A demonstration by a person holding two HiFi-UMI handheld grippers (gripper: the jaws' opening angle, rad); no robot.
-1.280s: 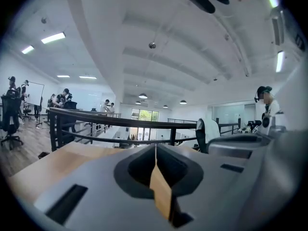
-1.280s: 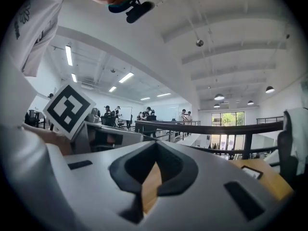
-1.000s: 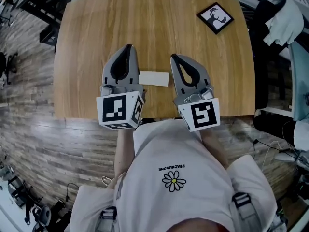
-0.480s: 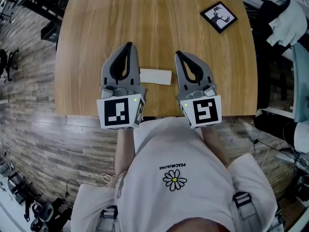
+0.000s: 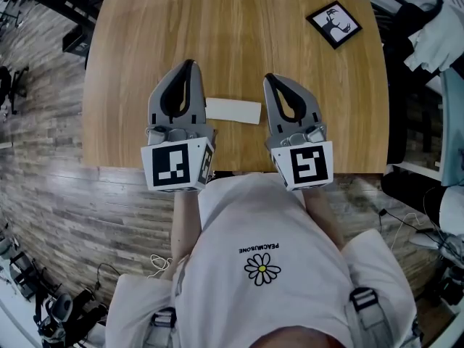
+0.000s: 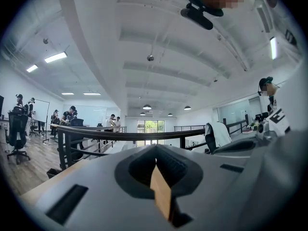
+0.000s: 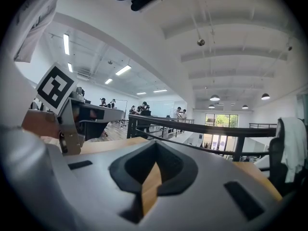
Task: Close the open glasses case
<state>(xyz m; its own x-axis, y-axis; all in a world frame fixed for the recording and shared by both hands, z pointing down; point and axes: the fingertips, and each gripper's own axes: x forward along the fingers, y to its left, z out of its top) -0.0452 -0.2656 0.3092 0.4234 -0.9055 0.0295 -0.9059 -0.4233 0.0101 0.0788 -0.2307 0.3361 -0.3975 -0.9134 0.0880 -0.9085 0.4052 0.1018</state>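
Observation:
A flat white oblong case [image 5: 233, 111] lies on the wooden table [image 5: 138, 42] near its front edge; from above I cannot tell if its lid is up. My left gripper [image 5: 190, 64] is just left of it and my right gripper [image 5: 269, 79] just right of it, both pointing away from me. Each has its jaws shut with nothing between them. In the left gripper view the left gripper [image 6: 156, 149] shows closed jaws and only a sliver of table. The right gripper [image 7: 154, 146] looks the same in the right gripper view. The case shows in neither gripper view.
A small black-framed picture [image 5: 334, 25] lies at the table's far right corner. Wood flooring surrounds the table, with dark equipment and cloth [image 5: 435, 35] at the right. My torso in a white shirt [image 5: 261, 267] stands against the front edge.

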